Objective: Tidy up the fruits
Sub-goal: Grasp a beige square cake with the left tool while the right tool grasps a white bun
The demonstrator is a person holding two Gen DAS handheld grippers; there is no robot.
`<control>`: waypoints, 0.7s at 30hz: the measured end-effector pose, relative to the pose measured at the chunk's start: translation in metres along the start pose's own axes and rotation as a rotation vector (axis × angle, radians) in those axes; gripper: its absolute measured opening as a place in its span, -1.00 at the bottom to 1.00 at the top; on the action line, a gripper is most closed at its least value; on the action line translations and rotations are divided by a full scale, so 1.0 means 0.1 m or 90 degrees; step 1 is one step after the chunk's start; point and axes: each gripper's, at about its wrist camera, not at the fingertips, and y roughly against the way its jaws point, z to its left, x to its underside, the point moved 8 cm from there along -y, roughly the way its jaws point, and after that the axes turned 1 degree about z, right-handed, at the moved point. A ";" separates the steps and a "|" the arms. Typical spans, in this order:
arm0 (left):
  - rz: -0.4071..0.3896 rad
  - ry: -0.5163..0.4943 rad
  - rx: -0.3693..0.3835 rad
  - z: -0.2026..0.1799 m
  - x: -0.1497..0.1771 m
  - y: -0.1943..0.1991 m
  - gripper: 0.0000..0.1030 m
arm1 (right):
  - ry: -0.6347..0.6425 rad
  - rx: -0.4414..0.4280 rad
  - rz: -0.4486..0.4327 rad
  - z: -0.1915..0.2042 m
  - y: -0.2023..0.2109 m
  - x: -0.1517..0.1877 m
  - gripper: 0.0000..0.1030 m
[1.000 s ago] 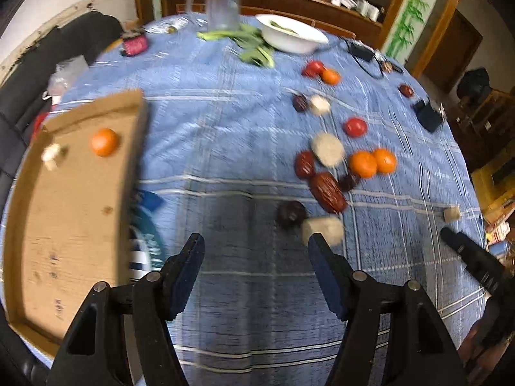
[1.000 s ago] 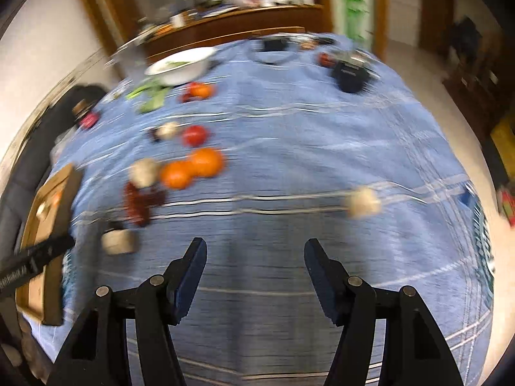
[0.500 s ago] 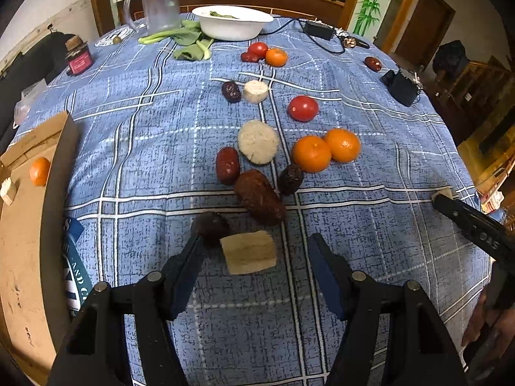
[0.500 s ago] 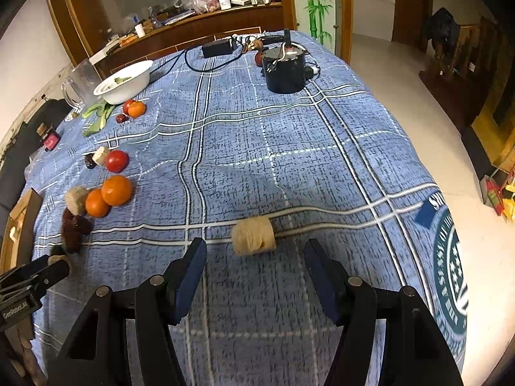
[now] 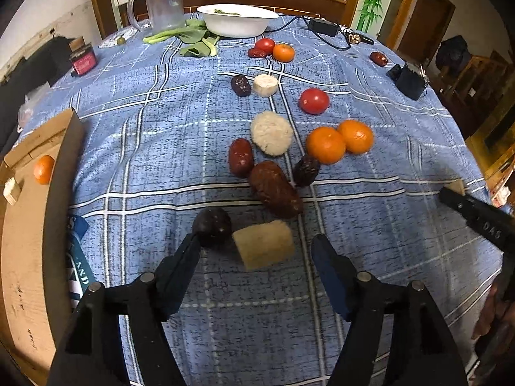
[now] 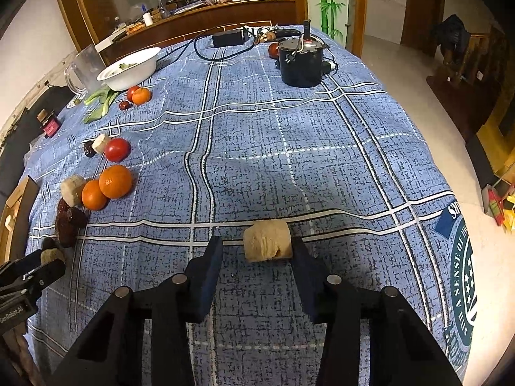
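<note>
Round surface w/ blue plaid cloth, wood sideboard behind. Left claw opening, not gripping, around tan cut fruit chunk. Right claw closing on pale cylindrical fruit piece; one pad touches, other apart. Cardboard tray at left edge

A woven blue cloth covers the table; tomato glossy, cardboard tray matt, bowl smooth white.
</note>
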 end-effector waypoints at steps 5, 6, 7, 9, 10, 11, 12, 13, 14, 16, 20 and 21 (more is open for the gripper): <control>-0.017 -0.005 0.013 0.06 -0.02 0.09 -0.41 | -0.006 0.003 0.000 -0.02 0.07 0.04 -0.43; -0.017 -0.008 0.014 0.06 -0.02 0.10 -0.44 | -0.006 0.004 -0.001 -0.01 0.09 0.04 -0.43; -0.016 -0.009 0.021 0.05 -0.01 0.11 -0.51 | -0.005 0.005 -0.002 0.01 0.10 0.05 -0.43; -0.012 -0.010 0.033 0.04 0.00 0.12 -0.61 | -0.004 0.003 -0.004 0.06 0.13 0.06 -0.43; -0.014 -0.012 0.040 0.04 0.01 0.14 -0.63 | -0.005 0.002 -0.006 0.08 0.16 0.07 -0.43; -0.014 -0.015 0.047 0.05 0.00 0.15 -0.64 | -0.004 0.001 -0.009 0.10 0.19 0.07 -0.43; -0.009 -0.018 0.055 0.05 0.01 0.16 -0.64 | -0.003 0.000 -0.010 0.12 0.21 0.07 -0.43; -0.004 -0.019 0.066 0.05 0.01 0.16 -0.64 | -0.003 0.000 -0.010 0.15 0.23 0.08 -0.43; -0.005 -0.015 0.074 0.06 0.02 0.17 -0.64 | -0.005 0.000 -0.009 0.16 0.23 0.09 -0.43; -0.007 -0.003 0.091 0.10 0.03 0.19 -0.50 | -0.013 -0.003 -0.006 0.18 0.24 0.11 -0.43; -0.011 0.008 0.122 0.15 0.00 0.20 -0.11 | -0.023 -0.013 -0.003 0.23 0.27 0.16 -0.43; -0.010 0.004 0.126 0.13 -0.02 0.19 -0.11 | -0.023 -0.015 -0.002 0.24 0.27 0.17 -0.43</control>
